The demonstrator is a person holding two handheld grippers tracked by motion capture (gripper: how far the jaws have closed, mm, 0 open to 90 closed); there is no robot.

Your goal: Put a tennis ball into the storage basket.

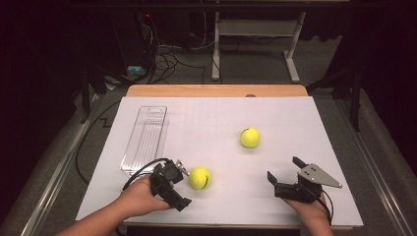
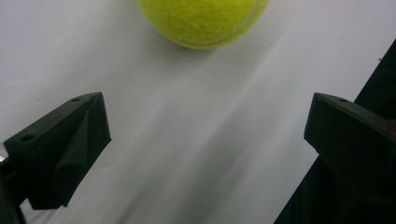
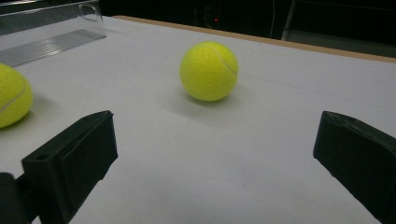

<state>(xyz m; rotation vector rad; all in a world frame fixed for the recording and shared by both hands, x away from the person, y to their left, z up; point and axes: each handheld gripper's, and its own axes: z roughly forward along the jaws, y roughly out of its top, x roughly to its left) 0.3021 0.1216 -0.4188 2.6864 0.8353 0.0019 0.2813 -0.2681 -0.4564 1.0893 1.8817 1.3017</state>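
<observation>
Clear plastic tray (image 1: 144,138) empty; 2 tennis balls (image 1: 200,177) on table; both hand-held grippers (image 1: 180,186) wide, holding nothing.

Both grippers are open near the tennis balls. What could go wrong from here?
The near ball sits free on the smooth white table, just ahead of the open left gripper; a jaw nudging it off-centre may roll it away. The far ball lies well beyond the open right gripper, so a hasty reach could knock it. The clear tray is narrow, so a dropped ball might bounce out.
</observation>
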